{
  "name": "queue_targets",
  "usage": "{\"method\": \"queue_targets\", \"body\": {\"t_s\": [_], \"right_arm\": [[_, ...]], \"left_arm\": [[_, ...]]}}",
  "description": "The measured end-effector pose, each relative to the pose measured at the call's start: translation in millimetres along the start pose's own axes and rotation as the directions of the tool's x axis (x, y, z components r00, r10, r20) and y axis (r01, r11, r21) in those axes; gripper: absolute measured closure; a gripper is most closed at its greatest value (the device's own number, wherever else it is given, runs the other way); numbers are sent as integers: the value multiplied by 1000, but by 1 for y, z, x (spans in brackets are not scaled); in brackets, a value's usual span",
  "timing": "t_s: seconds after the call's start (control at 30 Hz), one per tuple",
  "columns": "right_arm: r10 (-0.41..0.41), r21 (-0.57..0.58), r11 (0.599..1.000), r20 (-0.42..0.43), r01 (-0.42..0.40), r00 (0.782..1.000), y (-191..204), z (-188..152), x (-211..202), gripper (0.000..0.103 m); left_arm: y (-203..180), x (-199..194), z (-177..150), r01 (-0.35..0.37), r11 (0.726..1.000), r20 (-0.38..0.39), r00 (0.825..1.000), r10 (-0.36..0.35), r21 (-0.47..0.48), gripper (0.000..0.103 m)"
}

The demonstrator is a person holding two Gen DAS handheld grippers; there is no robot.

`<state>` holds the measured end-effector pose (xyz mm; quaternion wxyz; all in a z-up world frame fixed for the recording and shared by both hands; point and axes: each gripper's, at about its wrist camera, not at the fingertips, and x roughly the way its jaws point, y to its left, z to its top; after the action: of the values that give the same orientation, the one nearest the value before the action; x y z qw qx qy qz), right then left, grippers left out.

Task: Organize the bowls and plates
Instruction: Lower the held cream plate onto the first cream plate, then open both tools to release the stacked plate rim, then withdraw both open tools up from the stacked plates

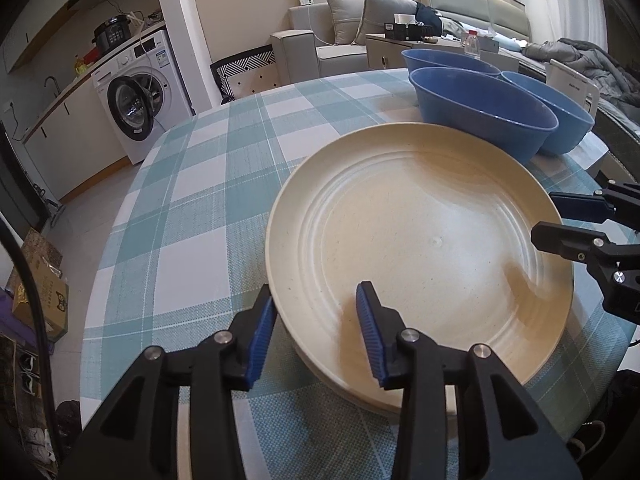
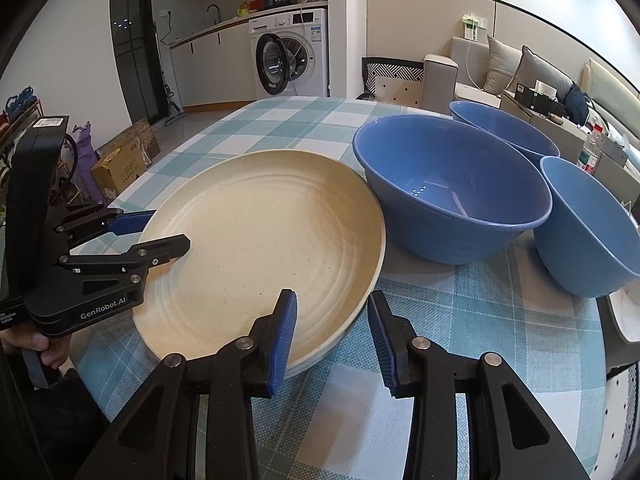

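Observation:
A cream ridged plate (image 1: 420,240) (image 2: 264,248) lies on top of a small stack of like plates on the checked tablecloth. My left gripper (image 1: 316,320) is open, its jaws astride the plate's near rim, one pad over the plate, one outside. My right gripper (image 2: 332,328) is open astride the opposite rim; it shows in the left wrist view (image 1: 560,220). The left gripper shows in the right wrist view (image 2: 160,228). Three blue bowls (image 2: 452,188) (image 2: 504,132) (image 2: 588,224) stand apart behind the plates; they also show in the left wrist view (image 1: 480,108).
The round table (image 1: 192,184) has a teal and white checked cloth. A washing machine (image 1: 140,96), cardboard boxes (image 2: 124,160) on the floor and a sofa (image 1: 332,40) stand around it. A white object (image 2: 624,312) lies at the table's right edge.

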<state>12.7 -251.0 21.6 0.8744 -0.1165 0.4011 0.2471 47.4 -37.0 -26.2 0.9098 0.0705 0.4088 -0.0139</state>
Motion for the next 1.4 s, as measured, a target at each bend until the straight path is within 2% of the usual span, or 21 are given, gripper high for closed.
{"method": "queue_targets", "body": {"t_s": [0.33, 0.47, 0.73, 0.9, 1.1, 1.17, 1.23, 1.3, 1.4], "right_arm": [[4, -10, 1000, -7, -4, 1000, 2, -2, 2, 60], [28, -4, 1000, -3, -28, 1000, 2, -1, 3, 53], [40, 4, 999, -8, -40, 999, 2, 0, 3, 50], [48, 12, 999, -11, -48, 999, 0, -1, 2, 30], [49, 40, 998, 7, -50, 999, -6, 0, -3, 18], [52, 41, 998, 8, -52, 999, -6, 0, -4, 17], [56, 42, 998, 6, -56, 998, -6, 0, -4, 14], [59, 44, 997, 5, -60, 998, -5, -1, -4, 7], [64, 35, 997, 17, -65, 998, -3, 0, -6, 6]], "left_arm": [[-1, 3, -1, 0, 1000, -24, 1000, 0, 18, 60], [-1, 3, -3, 2, 1000, -25, 1000, -2, 22, 58], [-2, 1, -3, 36, 999, -38, 999, -35, 16, 48], [2, 2, -3, 50, 999, -54, 997, -51, -18, 44], [13, -1, -2, 78, 994, -53, 995, -82, -79, 42], [16, -4, -1, 93, 991, -43, 994, -98, -97, 37], [18, -7, 0, 99, 988, -33, 994, -103, -118, 18], [22, -10, 1, 113, 984, -17, 993, -116, -137, 15], [25, -13, 4, 139, 978, -4, 990, -142, -156, 11]]}}
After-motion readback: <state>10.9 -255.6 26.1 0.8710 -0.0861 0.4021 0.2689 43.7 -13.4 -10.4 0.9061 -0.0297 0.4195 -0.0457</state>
